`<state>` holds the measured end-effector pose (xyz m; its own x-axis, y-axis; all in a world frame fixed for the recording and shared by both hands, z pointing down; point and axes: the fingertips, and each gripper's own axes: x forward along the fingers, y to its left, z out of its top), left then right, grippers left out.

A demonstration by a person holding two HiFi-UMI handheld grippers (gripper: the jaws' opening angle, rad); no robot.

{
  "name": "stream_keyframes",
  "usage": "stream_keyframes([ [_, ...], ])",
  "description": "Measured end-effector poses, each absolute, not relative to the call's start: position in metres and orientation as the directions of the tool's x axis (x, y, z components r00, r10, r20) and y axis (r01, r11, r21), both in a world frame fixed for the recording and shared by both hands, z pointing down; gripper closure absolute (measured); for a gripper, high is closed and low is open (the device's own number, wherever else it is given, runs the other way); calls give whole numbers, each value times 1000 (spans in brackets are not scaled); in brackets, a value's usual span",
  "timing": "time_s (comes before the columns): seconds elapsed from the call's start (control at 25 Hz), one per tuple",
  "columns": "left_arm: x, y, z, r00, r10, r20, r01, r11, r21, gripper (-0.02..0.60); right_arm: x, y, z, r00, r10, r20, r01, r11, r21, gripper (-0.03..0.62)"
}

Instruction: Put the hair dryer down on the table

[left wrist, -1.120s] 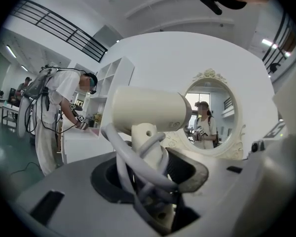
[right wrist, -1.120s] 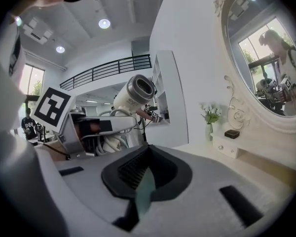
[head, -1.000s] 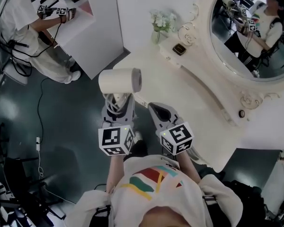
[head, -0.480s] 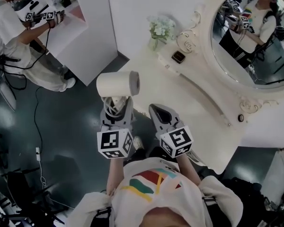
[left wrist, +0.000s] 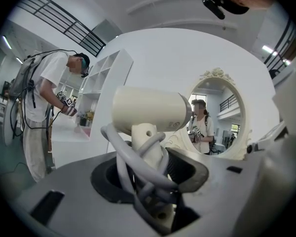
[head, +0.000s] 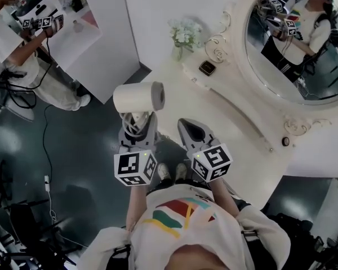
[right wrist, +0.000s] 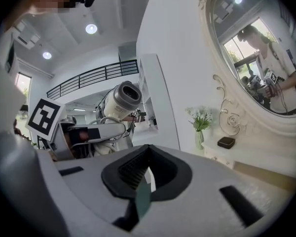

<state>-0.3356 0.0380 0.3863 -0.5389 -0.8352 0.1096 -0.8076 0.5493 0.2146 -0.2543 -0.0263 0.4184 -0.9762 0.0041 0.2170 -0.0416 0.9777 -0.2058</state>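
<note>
The cream hair dryer (head: 138, 97) (left wrist: 150, 110) stands upright in the air, barrel on top and nozzle end pointing right in the head view. Its grey cord is looped round the handle. My left gripper (head: 138, 124) (left wrist: 153, 167) is shut on that handle and the cord. It hangs over the dark floor, just left of the white dressing table (head: 231, 125). My right gripper (head: 190, 127) (right wrist: 147, 169) is beside it at the table's near edge, shut, with nothing in it. The right gripper view shows the hair dryer (right wrist: 121, 98) to its left.
On the table stand a vase of white flowers (head: 182, 35) and a small dark box (head: 207, 67), below a large oval mirror (head: 293, 44). A white shelf unit (head: 101, 32) stands at the back left, and another person (head: 22, 55) works beside it. Cables lie on the floor.
The table, the flowers and the mirror have slid slightly left in the head view as I shift. Both grippers keep side by side, and the dryer stays clamped in the left one.
</note>
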Motion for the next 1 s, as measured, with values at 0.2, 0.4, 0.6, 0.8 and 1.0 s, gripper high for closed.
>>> stream_keyframes([
  [0.2,-325,25,384,-540,-833,121,-812,554,186,394,-246,-42,413,-981,2,196,-41,976,-215,594],
  [0.4,-310,3,375,-520,-848,107,-831,531,165,394,-230,-63,407,-985,-26,169,-65,972,-227,594],
  [0.6,-289,-38,367,-436,-894,108,-887,447,114,394,-199,-97,400,-982,-133,135,-164,954,-251,594],
  [0.8,-254,-84,363,-350,-933,89,-927,358,109,394,-153,-139,395,-963,-247,106,-266,932,-247,594],
  [1.0,-215,-129,360,-208,-974,84,-971,216,100,394,-107,-171,401,-916,-385,110,-400,878,-262,594],
])
